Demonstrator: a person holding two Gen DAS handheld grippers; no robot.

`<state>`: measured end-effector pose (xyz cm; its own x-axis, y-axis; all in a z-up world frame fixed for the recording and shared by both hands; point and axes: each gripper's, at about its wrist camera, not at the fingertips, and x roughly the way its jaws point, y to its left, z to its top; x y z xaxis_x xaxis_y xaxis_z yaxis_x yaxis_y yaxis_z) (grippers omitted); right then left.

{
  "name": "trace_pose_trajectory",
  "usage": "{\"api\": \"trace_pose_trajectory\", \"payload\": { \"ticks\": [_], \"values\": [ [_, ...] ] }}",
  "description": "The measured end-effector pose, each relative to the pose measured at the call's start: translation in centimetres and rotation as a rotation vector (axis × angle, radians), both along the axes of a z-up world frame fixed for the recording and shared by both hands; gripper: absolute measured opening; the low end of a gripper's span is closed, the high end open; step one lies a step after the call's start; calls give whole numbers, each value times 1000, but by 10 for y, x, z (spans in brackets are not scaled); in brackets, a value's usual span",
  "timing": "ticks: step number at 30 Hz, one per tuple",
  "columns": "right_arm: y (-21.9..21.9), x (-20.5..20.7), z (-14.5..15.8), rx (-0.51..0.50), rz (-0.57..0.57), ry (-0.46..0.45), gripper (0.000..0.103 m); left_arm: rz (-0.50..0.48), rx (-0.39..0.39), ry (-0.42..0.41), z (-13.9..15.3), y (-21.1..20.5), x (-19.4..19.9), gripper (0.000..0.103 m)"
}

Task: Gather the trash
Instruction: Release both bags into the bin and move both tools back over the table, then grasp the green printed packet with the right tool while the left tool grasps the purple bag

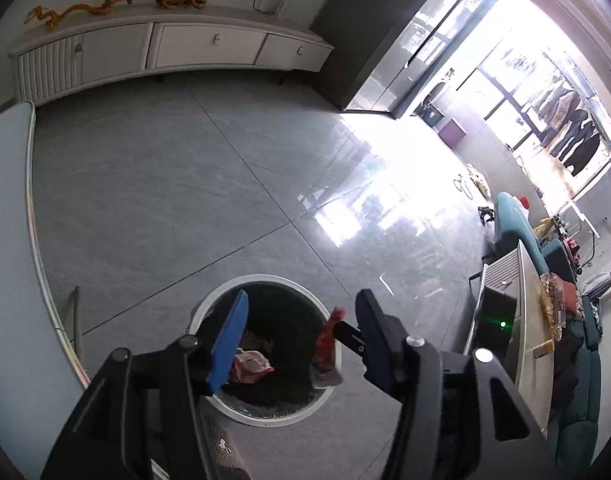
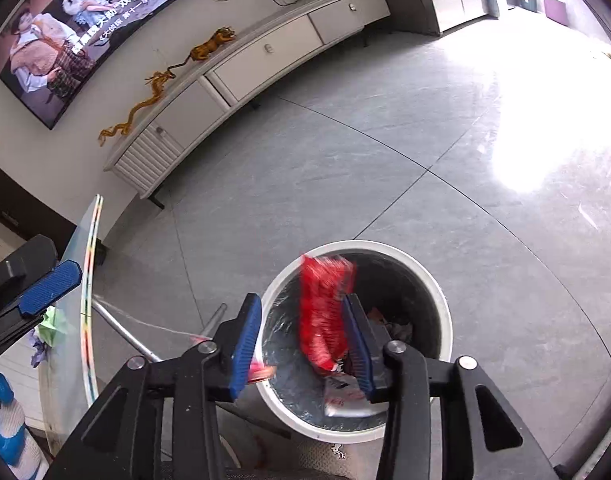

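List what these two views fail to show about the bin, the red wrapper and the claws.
- Trash bin contents: mostly dark, hidden by the right claw.
- Red wrapper: motion-blurred, print unreadable, contact with the pad unclear.
- Left claw: open; its base is cut off by the frame edge.

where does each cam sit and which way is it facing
Left wrist: sits on the left tool, looking down over the trash bin and grey floor toward the TV cabinet; its open blue-padded fingers show.
Right wrist: sits on the right tool, looking down into the bin past a red wrapper; its open fingers show.
Shared: bin, cabinet, floor.
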<state>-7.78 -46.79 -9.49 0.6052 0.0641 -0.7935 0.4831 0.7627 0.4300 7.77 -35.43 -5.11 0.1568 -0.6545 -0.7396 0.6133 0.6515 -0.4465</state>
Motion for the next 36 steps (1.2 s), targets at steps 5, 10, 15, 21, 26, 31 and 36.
{"api": "trace_pose_trajectory", "payload": {
  "ticks": [5, 10, 15, 21, 26, 31, 36],
  "values": [
    [-5, -4, -4, -7, -22, 13, 44, 6, 19, -23, 3, -3, 5, 54],
    [-4, -8, 3, -10, -23, -12, 44, 60, 54, -98, 15, 28, 10, 54],
    [15, -3, 27, -36, 23, -54, 45, 152, 78, -164, 31, 75, 18, 54],
    [53, 14, 68, -67, 109, -120, 45, 292, 100, -243, 55, 152, 37, 54],
    [100, 40, 106, -84, 214, -181, 45, 461, 111, -276, 73, 233, 59, 54],
    [156, 80, 140, -93, 340, -228, 47, 654, 126, -269, 75, 319, 80, 54],
    [216, 124, 170, -84, 455, -274, 49, 794, 147, -255, 67, 393, 99, 54]
  ]
}}
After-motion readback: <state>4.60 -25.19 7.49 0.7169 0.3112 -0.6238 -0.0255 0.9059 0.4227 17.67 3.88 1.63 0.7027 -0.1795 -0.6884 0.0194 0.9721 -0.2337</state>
